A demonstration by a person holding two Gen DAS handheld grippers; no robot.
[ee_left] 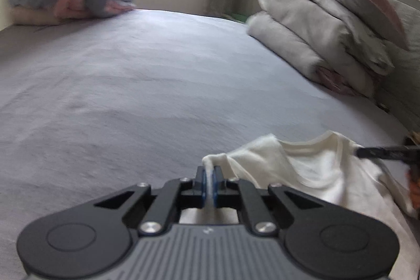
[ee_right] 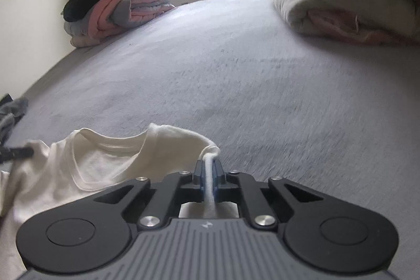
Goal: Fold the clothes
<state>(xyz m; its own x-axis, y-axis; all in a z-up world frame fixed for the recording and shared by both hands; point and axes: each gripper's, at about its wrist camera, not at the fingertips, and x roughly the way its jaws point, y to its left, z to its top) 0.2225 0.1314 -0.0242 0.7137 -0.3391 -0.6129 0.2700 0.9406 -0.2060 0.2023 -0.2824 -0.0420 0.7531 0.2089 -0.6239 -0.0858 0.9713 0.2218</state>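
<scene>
Both claws are pinching the same white T-shirt (ee_left: 309,169). Left claw (ee_left: 209,175) is clamping a bunched edge of it between its blue pads, and I am seeing the right claw (ee_right: 209,172) gripping another fold the same way. Between them the shirt is sagging onto the near part of the grey bed (ee_right: 236,75), neckline facing up. Far across the bed, a stack of folded clothes (ee_right: 118,9) is sitting by the wall, and folded bedding (ee_left: 315,38) is lying to the right.
</scene>
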